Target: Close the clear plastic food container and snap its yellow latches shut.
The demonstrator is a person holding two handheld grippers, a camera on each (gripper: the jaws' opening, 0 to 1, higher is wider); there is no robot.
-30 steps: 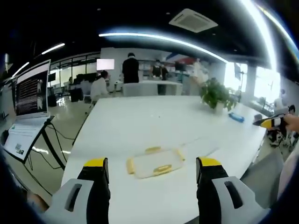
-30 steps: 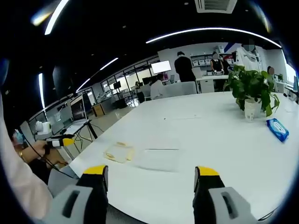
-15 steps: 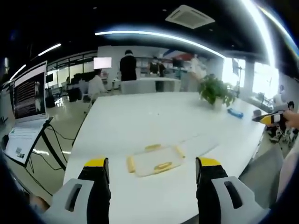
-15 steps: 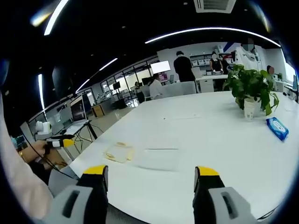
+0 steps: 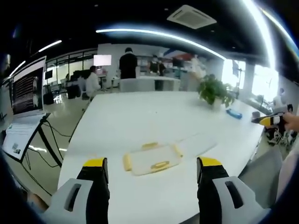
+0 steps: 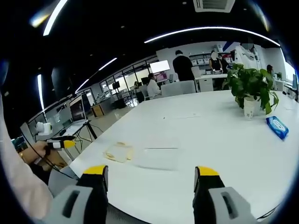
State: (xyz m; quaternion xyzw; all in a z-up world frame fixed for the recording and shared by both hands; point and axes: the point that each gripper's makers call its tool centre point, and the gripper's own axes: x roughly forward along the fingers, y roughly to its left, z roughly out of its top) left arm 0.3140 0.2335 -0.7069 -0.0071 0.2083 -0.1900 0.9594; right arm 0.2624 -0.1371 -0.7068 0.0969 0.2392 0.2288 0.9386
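In the left gripper view, the left tongs (image 5: 152, 170) stand wide apart, their yellow-tipped jaws rising from the bottom edge with nothing between them and nothing touched. They hang above the near edge of the white surface (image 5: 154, 116), pointing forward along it. Just beyond the jaw tips, between them, lies the clear plastic container (image 5: 152, 158), flat on the surface, with yellow latches (image 5: 160, 164) on its sides. Beside it to the right lies a clear lid (image 5: 198, 144), flat and hard to make out against the white. Farther off on the surface stand a potted plant (image 5: 216, 93) and a blue packet (image 5: 234, 115). At the right edge, a hand holds the other yellow-tipped gripper out over the surface's edge. A laptop (image 5: 25, 107) sits on a stand to the left.

In the right gripper view, the right tongs (image 6: 149, 170) are likewise spread wide, empty, touching nothing, held level above the surface (image 6: 210, 135) near its edge. The container (image 6: 118, 152) lies ahead and to the left, with the lid (image 6: 156, 157) just beside it, nearer the middle. The plant (image 6: 250, 88) and packet (image 6: 277, 127) sit well apart to the right. At the far left a hand grips the left gripper, low beside a white sleeve (image 6: 21, 186).
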